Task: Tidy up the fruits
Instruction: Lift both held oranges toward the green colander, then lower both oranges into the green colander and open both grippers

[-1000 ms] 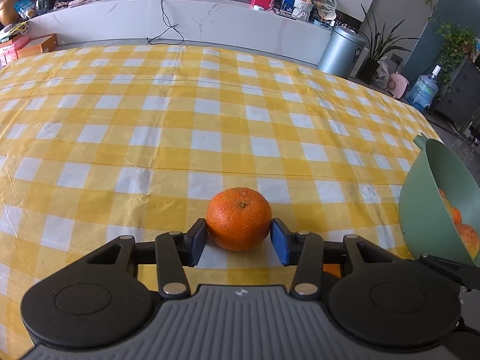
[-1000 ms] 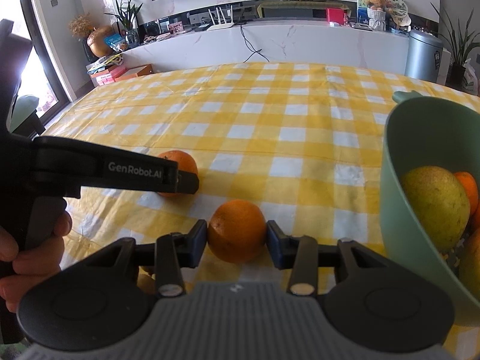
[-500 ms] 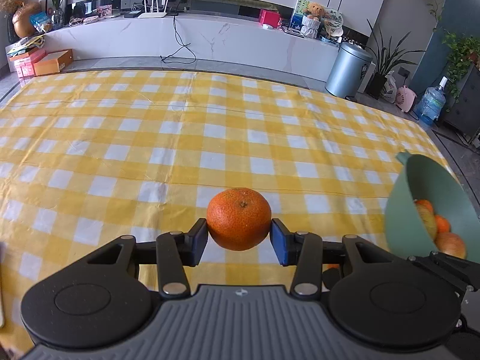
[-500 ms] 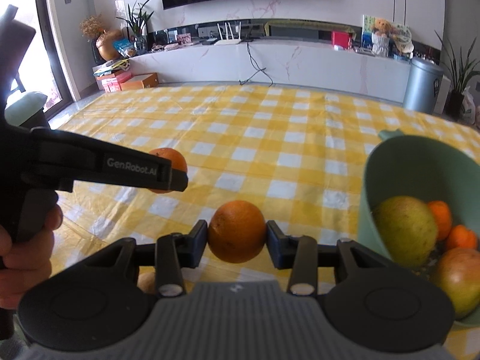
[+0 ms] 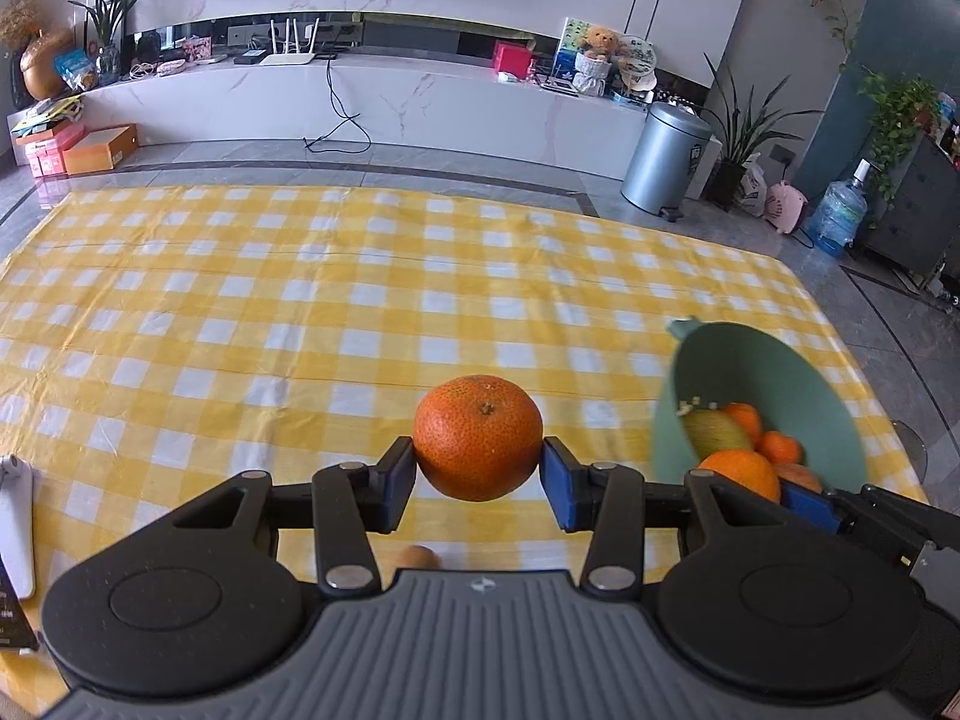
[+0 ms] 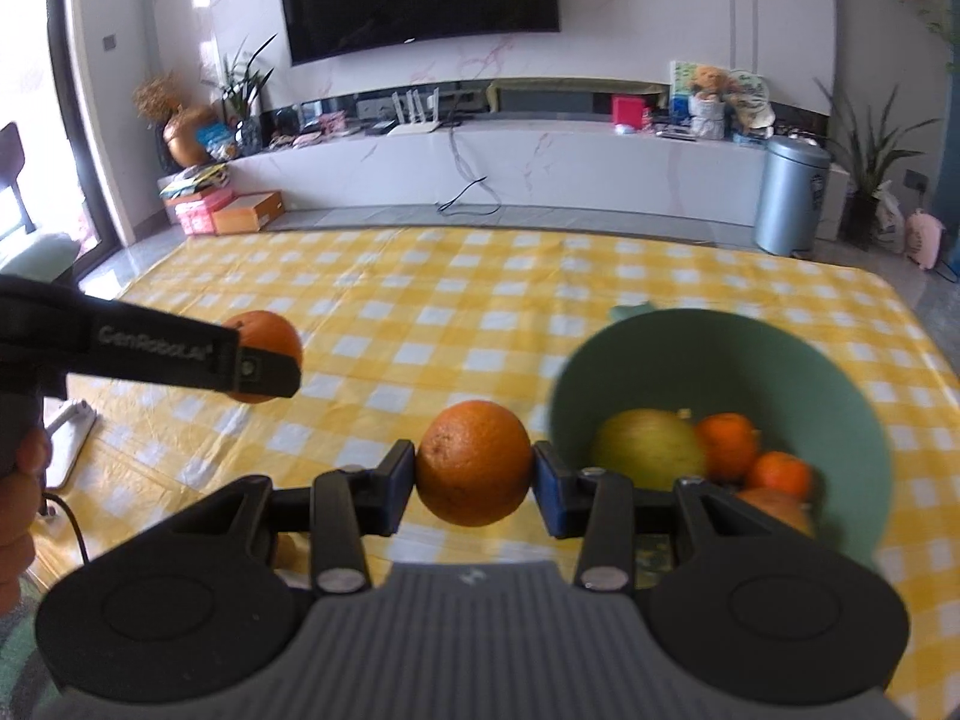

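My left gripper is shut on a tangerine and holds it well above the yellow checked tablecloth. My right gripper is shut on an orange, held in the air just left of the green bowl. The bowl also shows in the left wrist view at the right and holds a yellow-green fruit and several small oranges. The left gripper with its tangerine shows at the left of the right wrist view.
A small brownish thing lies on the cloth under my left gripper. A white object lies at the table's left edge. Beyond the table are a white counter, a metal bin and plants.
Both grippers have risen from the table with their fruit. The bowl now sits lower and nearer the middle in both views.
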